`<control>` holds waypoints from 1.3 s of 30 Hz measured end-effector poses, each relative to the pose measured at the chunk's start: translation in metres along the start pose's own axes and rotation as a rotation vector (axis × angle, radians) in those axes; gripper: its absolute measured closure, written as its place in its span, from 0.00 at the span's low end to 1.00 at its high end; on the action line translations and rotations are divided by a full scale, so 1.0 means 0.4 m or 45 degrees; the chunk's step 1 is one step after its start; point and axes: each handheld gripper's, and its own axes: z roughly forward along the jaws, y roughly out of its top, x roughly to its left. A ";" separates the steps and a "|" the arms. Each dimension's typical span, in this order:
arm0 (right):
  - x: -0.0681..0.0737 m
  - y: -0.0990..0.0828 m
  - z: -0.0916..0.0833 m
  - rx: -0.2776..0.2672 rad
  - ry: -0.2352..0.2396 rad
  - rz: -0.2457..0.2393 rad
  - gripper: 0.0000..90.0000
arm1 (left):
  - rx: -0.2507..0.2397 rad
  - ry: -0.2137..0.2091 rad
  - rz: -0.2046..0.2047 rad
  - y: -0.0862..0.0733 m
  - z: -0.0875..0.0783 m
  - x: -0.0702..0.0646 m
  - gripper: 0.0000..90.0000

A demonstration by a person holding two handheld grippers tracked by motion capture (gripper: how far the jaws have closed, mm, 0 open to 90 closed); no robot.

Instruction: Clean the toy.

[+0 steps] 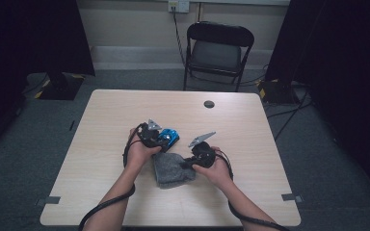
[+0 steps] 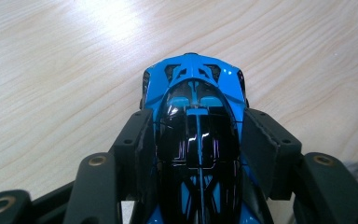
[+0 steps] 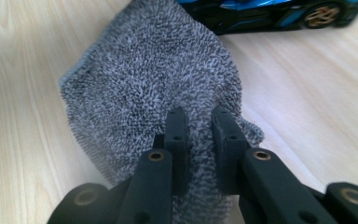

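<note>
From the high view, the left gripper (image 1: pixel 160 136) clasps a blue toy car (image 1: pixel 169 137) mid-surface (image 1: pixel 111 125), while the right gripper (image 1: pixel 188 162) pinches a grey cloth (image 1: pixel 171 169) just beside it.

In the left gripper view, half-closed fingers (image 2: pixel 142 149) press the car's (image 2: pixel 193 88) flanks.

In the right gripper view, nearly closed fingers (image 3: pixel 176 135) clamp the cloth's (image 3: pixel 144 79) edge near the car (image 3: pixel 261 14).
</note>
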 end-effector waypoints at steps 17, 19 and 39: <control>-0.037 0.077 0.060 0.073 -0.050 0.015 0.87 | -0.029 0.010 0.002 -0.006 -0.003 -0.004 0.58; -0.046 0.083 0.061 0.069 -0.062 0.022 0.87 | -0.032 0.003 -0.002 -0.007 -0.003 -0.002 0.58; -0.115 0.116 0.052 0.090 -0.193 0.082 0.87 | -0.018 -0.006 0.000 -0.006 -0.005 0.001 0.58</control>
